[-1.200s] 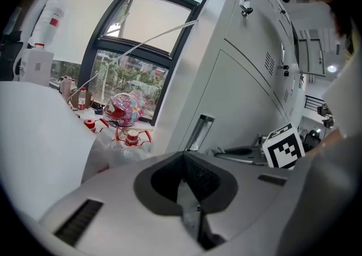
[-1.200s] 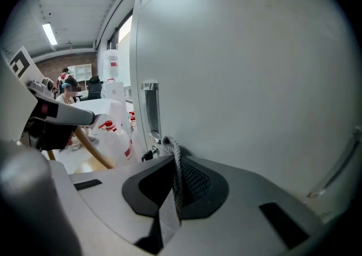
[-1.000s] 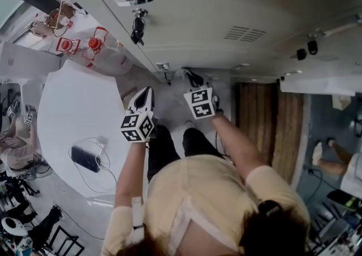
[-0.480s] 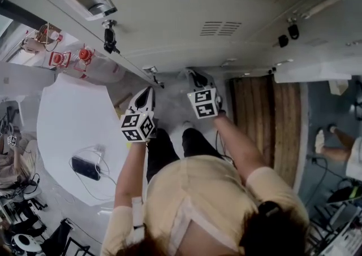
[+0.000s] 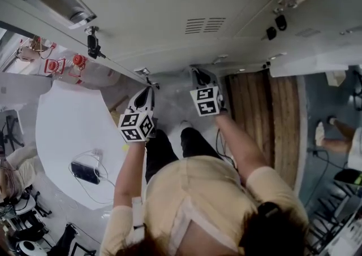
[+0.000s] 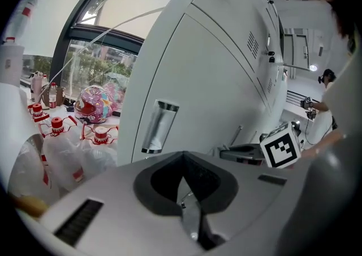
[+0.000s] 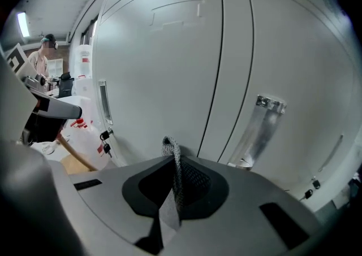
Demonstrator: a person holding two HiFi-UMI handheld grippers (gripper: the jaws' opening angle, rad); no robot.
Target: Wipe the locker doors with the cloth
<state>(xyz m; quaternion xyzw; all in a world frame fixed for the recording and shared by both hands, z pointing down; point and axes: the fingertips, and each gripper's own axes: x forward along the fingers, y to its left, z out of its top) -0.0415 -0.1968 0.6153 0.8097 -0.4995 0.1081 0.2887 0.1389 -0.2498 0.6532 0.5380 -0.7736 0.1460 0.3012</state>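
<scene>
On my left, the round white table (image 5: pixel 65 130) and the clear plastic jugs with red caps (image 5: pixel 70 65) are showing a little further left in the head view than a second ago. My left gripper (image 6: pixel 182 177) is hanging near the table's edge in that view, about where it was. Its jaws are pressed together with nothing between them, and they are pointing at a pale grey metal locker door (image 6: pixel 203 79) with a recessed steel handle (image 6: pixel 158 126). Above, the row of vent slats (image 5: pixel 205 25) in the lockers is sitting well left of its earlier place, so the view is shifting more than my hands are. My right gripper (image 7: pixel 173 178) is standing near the left one, having crept slightly up toward the lockers since then. Its jaws are clamping a grey woven cloth (image 7: pixel 170 147). A fold of the cloth is sticking up past the tips, just left of the seam between two doors, and I cannot tell whether it is touching the metal. Further right, a strip of brown wooden floor (image 5: pixel 266 119) is running out from the locker base.
</scene>
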